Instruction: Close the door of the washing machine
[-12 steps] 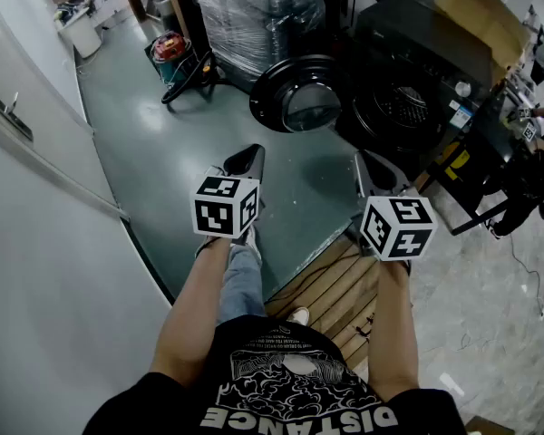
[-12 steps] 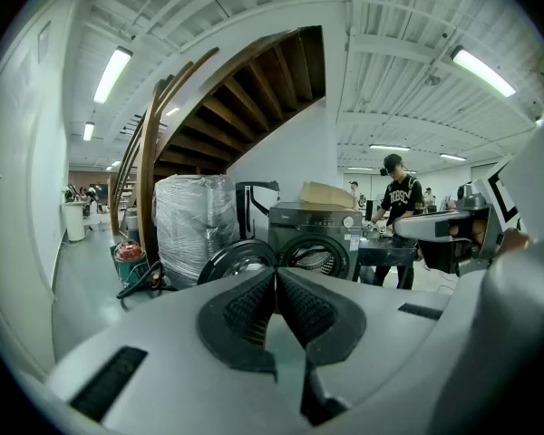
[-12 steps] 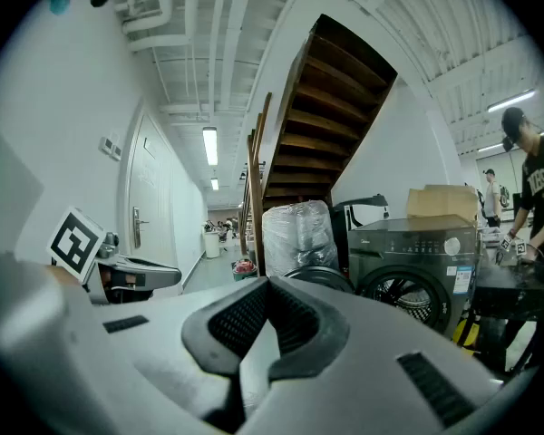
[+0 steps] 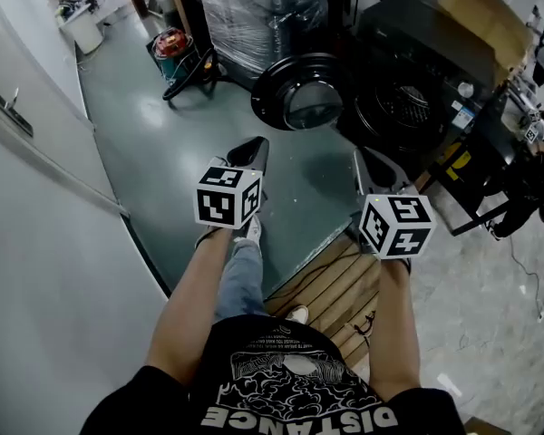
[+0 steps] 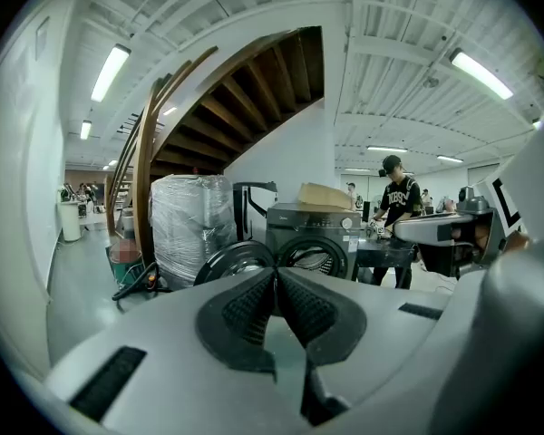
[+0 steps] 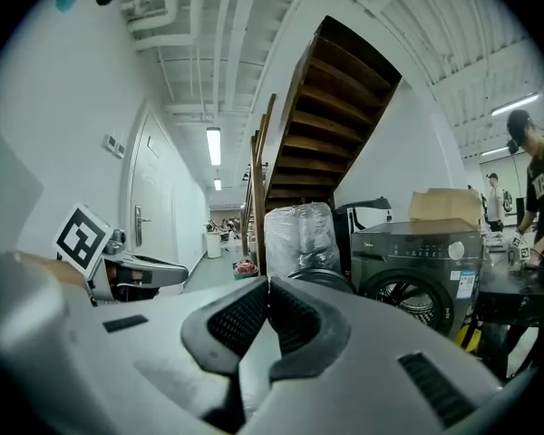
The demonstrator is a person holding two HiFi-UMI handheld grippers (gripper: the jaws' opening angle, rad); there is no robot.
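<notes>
A dark grey washing machine (image 4: 417, 71) stands ahead at the upper right, its drum opening (image 4: 403, 107) uncovered. Its round door (image 4: 299, 93) hangs swung wide open to the left, glass facing me. The same machine (image 5: 313, 234) and door (image 5: 236, 261) show in the left gripper view, and the machine (image 6: 426, 261) in the right gripper view. My left gripper (image 4: 252, 155) and right gripper (image 4: 367, 166) are held side by side over the floor, well short of the door. Both are shut with nothing between the pads.
A plastic-wrapped pallet (image 4: 258, 12) stands behind the door by a wooden stair post. A red vacuum (image 4: 170, 48) with cables lies on the green floor. A white wall and door (image 4: 18, 116) run along the left. A person (image 5: 401, 207) works at a table at the right.
Both grippers have barely shifted; the left one has edged slightly up and right. The washing machine door has not moved.
</notes>
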